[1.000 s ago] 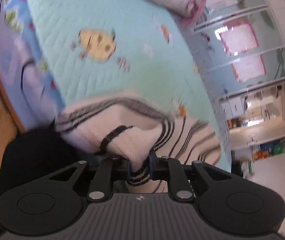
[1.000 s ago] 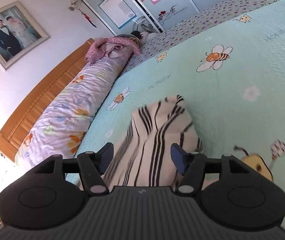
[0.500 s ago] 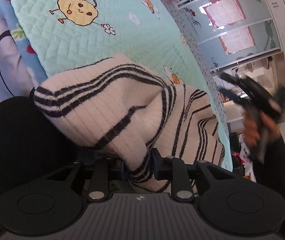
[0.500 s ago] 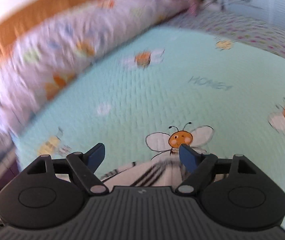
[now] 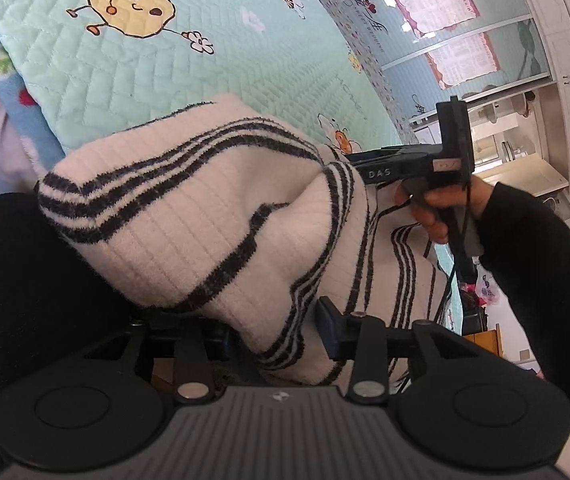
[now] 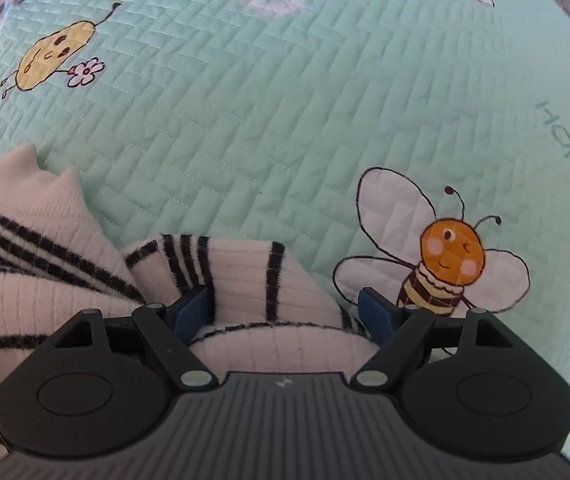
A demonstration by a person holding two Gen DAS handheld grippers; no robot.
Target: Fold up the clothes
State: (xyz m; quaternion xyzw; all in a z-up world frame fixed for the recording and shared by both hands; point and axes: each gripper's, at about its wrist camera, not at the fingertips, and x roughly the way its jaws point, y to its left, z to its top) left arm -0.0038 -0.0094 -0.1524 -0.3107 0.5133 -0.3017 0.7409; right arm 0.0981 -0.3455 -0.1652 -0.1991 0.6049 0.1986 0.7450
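Both grippers' jaws straddle the striped sweater (image 5: 213, 216), left gripper (image 5: 277, 330) opening

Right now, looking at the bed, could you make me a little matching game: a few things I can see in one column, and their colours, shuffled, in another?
Things:
1. sweater
2. quilt
3. bee's head
4. person's sleeve

Colours:
A. orange
B. black
C. cream with black stripes
D. mint green

Pairs: 1-C, 2-D, 3-A, 4-B
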